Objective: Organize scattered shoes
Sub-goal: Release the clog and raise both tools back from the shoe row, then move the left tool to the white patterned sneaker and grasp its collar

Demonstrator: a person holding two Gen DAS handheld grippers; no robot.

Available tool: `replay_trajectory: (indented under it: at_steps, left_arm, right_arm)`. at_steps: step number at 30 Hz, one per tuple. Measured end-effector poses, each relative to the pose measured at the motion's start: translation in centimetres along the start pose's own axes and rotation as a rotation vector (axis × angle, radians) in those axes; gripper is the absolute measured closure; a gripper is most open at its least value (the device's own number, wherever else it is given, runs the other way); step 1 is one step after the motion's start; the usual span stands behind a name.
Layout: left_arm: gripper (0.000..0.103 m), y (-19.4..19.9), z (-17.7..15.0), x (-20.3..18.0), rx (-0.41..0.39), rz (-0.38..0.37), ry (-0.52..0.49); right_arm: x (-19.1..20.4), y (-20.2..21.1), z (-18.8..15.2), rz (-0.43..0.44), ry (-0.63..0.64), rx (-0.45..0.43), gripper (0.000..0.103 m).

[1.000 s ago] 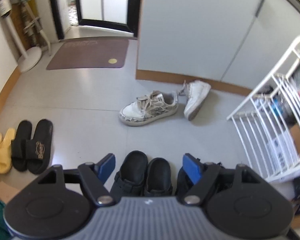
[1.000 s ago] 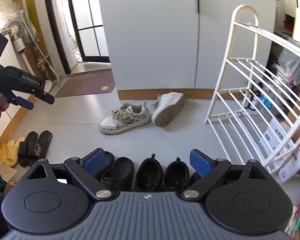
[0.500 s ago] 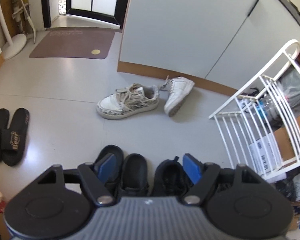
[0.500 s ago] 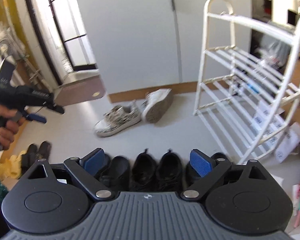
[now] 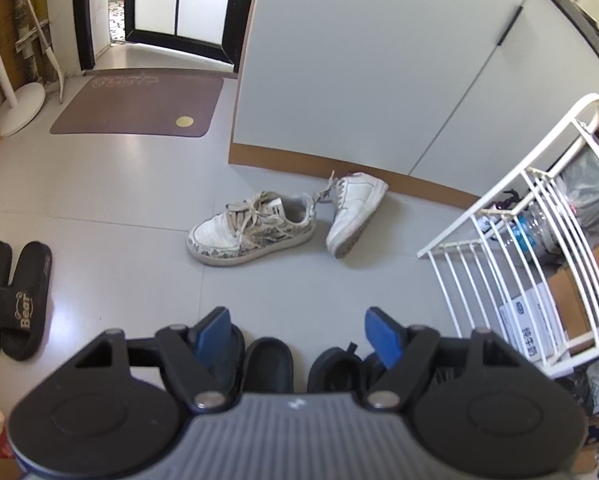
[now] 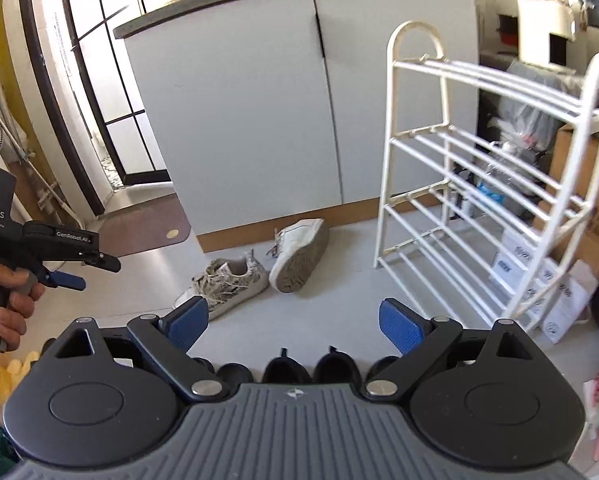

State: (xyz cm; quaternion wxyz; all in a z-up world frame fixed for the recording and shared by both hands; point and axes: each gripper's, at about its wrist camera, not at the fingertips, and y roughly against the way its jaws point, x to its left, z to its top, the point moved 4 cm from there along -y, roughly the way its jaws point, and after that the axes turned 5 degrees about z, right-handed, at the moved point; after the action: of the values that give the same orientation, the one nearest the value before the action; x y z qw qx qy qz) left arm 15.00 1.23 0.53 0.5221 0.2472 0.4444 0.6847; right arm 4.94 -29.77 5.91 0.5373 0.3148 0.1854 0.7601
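- The left gripper (image 5: 297,326) hangs above the floor (image 5: 139,184) with its blue pads spread apart and nothing between them: released.
- The right gripper (image 6: 295,320) is likewise released, its jaws wide and empty.
- In the right wrist view the person's hand (image 6: 13,300) grips the handle of the left gripper at the frame's left edge.
- 2 scattered sneakers lie on the floor in front of the white cabinet (image 5: 359,72): a patterned sneaker (image 5: 251,228) sits upright, and a white sneaker (image 5: 355,208) lies tipped on its side just beside it, its sole showing in the right wrist view.
- A row of black shoes (image 5: 267,364) stands directly beneath both grippers, partly hidden by them.
- A pair of black slides (image 5: 13,300) sits side by side at the left, well apart from the sneakers.
- The white wire shoe rack (image 6: 479,184) stands at the right; its shelves that show hold no shoes.
- A brown doormat (image 5: 139,106) lies before the door.
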Motion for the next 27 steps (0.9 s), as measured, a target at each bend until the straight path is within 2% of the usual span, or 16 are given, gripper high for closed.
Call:
replay_trajectory:
  at_steps: [2,5,8,19,27]
  left_arm:
    - [0.029,-1.3,0.9,-0.1,0.005,0.000,0.001]
    - [0.037,-3.6,2.2,-0.2,0.019,0.005,-0.005]
    - [0.038,-6.7,3.6,0.0,0.015,-0.009,0.005]
    - [0.038,-18.4,6.6,0.7,0.034,0.015,-0.026]
    - [0.038,-26.8,8.1,1.9,0.065,0.003,-0.022]
  right_arm:
    - [0.2,-1.4,0.1,0.032,-0.002,0.022,0.008]
    - [0.6,-4.8,0.4,0.095,-0.002,0.059,0.008]
    - [0.8,-7.5,0.3,0.122,-0.002,0.071,0.008]
    - [-0.7,-20.5,-2.7,0.121,-0.045,0.089,0.008]
    - [-1.1,-26.8,-5.7,0.131,-0.011,0.102,0.008]
